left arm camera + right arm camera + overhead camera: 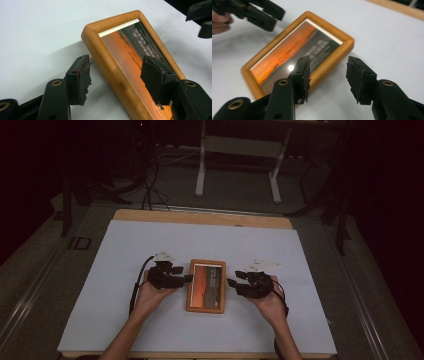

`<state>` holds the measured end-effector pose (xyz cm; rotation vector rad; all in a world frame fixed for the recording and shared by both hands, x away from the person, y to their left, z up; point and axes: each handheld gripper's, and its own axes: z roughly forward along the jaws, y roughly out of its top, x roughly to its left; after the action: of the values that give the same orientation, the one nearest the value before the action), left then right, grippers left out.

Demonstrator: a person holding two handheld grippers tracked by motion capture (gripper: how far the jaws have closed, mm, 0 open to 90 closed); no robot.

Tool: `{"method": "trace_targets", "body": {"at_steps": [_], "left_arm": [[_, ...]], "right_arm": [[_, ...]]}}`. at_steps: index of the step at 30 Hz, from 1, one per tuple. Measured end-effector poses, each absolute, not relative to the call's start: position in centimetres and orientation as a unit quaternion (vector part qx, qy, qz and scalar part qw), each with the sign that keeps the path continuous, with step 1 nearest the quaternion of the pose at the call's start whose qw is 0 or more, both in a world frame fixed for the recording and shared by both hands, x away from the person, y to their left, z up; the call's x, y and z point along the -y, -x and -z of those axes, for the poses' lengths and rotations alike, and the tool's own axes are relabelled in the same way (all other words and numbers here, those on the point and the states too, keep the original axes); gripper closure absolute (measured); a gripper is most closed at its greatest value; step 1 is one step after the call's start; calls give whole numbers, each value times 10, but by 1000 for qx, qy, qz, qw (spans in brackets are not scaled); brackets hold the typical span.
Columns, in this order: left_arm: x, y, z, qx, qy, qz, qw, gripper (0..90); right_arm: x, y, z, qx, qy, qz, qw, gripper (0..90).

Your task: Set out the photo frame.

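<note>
At lower centre of the high view, the left claw and right claw, both apart, flank a wooden picture frame lying flat on the white tabletop. Neither grips it yet; lifting appears still ahead.

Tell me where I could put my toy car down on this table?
The white sheet is bare between the picture frame and the table's far wooden edge, and along both outer sides beyond the hands. The middle is crowded: the left tool and right tool flank the frame.
</note>
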<state>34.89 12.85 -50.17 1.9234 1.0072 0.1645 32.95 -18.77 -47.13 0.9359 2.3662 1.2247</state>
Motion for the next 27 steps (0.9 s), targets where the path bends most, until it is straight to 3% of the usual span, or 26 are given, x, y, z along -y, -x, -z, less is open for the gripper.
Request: {"method": "trace_targets", "body": {"at_steps": [3, 11, 27], "left_arm": [[-129, -346, 499, -408, -783, -71, 463, 407], [-131, -338, 492, -402, -780, -78, 473, 415], [-132, -334, 489, -399, -779, -80, 476, 417]], "right_arm": [[184, -331, 469, -828, -323, -420, 183, 586], [175, -341, 470, -814, -325, -430, 219, 895], [144, -374, 485, -834, -326, -394, 209, 897]]}}
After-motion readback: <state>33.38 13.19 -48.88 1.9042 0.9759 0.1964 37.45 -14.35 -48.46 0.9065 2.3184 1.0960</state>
